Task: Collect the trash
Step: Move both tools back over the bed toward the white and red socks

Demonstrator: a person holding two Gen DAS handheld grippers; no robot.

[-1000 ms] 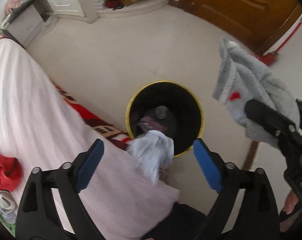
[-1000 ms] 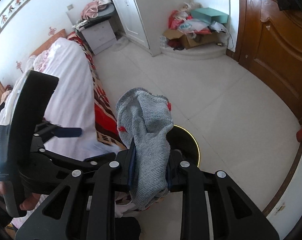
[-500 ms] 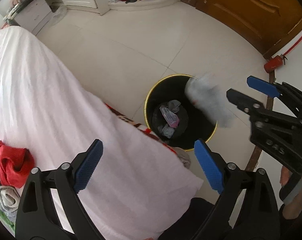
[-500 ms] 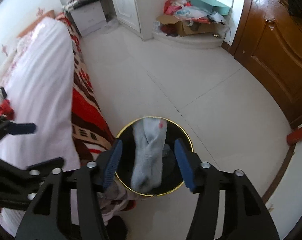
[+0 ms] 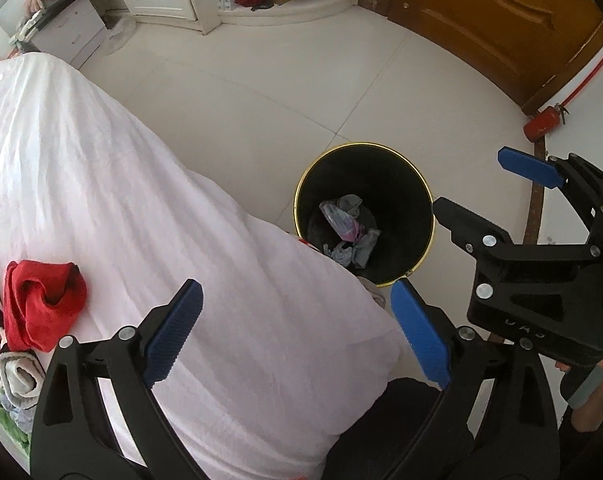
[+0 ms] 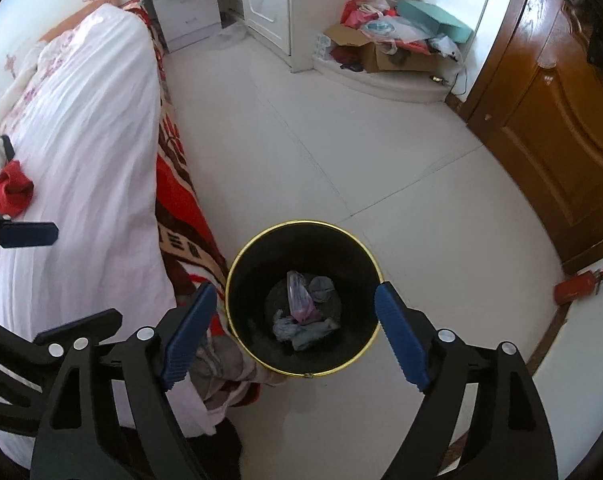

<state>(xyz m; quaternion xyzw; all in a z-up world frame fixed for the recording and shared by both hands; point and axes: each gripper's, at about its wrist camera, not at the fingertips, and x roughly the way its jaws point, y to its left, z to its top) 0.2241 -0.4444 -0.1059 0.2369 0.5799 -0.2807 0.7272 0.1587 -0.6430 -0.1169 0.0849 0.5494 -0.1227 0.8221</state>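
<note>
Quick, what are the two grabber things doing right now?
Left hand-held gripper: open, holding nothing.
Right hand-held gripper: open, holding nothing, above the black bin.

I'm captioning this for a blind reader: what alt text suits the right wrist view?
The open right hand-held gripper hovers above a black, gold-rimmed trash bin holding crumpled items, beside a white-covered bed.

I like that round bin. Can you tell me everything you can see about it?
The bin is round, black inside and out, with a thin gold rim. It stands upright and open on the pale floor, tight against the bed. At its bottom lie a pinkish plastic bag and crumpled grey cloth. The right gripper hovers open above it, not touching.
</note>
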